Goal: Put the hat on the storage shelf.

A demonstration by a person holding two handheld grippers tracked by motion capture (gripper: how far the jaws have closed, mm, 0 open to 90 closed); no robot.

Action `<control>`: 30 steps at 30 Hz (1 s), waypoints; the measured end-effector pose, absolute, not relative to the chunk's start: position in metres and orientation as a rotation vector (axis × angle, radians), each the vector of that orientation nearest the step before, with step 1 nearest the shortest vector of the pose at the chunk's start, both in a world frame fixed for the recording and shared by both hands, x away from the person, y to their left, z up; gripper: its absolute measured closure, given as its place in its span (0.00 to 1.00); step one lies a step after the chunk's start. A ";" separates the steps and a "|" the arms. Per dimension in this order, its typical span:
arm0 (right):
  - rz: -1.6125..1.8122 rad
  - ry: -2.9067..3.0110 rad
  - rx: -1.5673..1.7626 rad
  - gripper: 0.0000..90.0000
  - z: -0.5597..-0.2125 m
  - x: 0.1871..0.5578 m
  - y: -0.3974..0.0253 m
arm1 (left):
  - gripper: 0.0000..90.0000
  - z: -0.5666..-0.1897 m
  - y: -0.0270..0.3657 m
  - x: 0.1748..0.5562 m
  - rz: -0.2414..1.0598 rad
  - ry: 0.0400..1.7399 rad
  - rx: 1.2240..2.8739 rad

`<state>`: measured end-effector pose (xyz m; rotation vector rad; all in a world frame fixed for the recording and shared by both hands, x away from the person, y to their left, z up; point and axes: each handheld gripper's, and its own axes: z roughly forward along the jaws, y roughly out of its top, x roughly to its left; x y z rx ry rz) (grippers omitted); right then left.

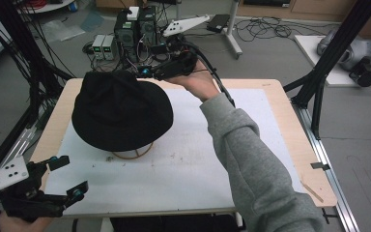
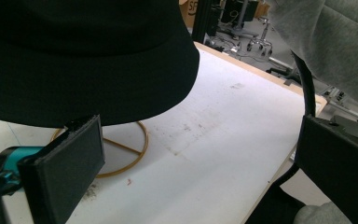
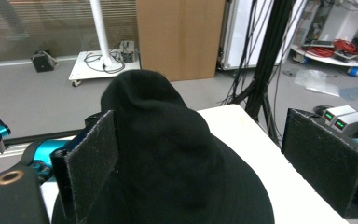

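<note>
A black hat sits on a wire stand at the left-centre of the white worktop. The right claw hovers at the hat's far edge, jaws apart, gripping nothing. The left claw is at the worktop's near-left corner, jaws apart, well clear of the hat.

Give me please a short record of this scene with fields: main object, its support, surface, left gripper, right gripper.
main object: black hat
support: wire hat stand, ring base on the mat
surface: white mat on wooden table
left gripper: jaws open, near the table's front left corner, apart from the hat
right gripper: jaws open, either side of the hat's crown
</note>
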<state>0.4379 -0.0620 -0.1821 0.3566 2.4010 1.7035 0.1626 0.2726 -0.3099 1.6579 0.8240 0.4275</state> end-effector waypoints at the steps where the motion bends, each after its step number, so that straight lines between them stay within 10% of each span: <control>1: 1.703 2.396 0.364 0.12 -0.183 0.438 -0.065 | 0.02 -0.310 0.272 0.163 0.426 0.824 1.656; 30: 1.649 2.277 0.578 0.12 -0.214 0.409 -0.182 | 0.02 -0.304 0.283 0.192 0.421 0.794 1.604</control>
